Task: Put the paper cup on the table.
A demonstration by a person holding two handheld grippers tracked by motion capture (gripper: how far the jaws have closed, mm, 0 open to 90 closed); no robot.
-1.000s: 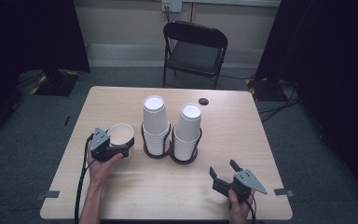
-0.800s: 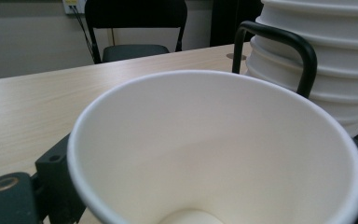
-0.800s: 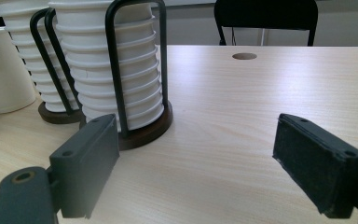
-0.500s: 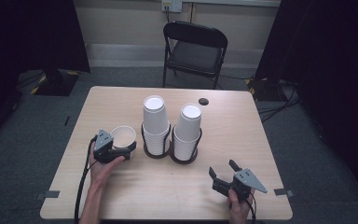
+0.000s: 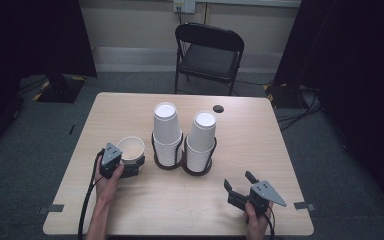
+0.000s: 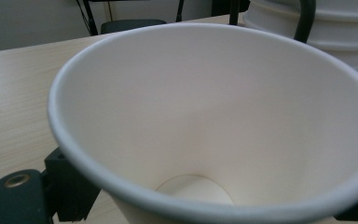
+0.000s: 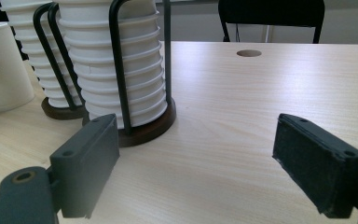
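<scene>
Just left of the cup rack [image 5: 184, 161], on the pale wooden surface [image 5: 260, 150]: single paper cup [image 5: 131, 149], upright, mouth open, clamped between the jaws of the left hand-held gripper [image 5: 126, 167]. Inside the rack: two tall stacks of white cups [image 5: 167, 131], side by side, ringed by black wire loops on dark round bases. Well to the right of the rack and nearer the person: right hand-held gripper [image 5: 241, 186], jaws spread wide, nothing between them, aimed toward the rack. Beyond the rack, past the far edge: black folding chair [image 5: 207, 52]. Behind the rack, a small round hole [image 5: 218, 108] in the surface.
</scene>
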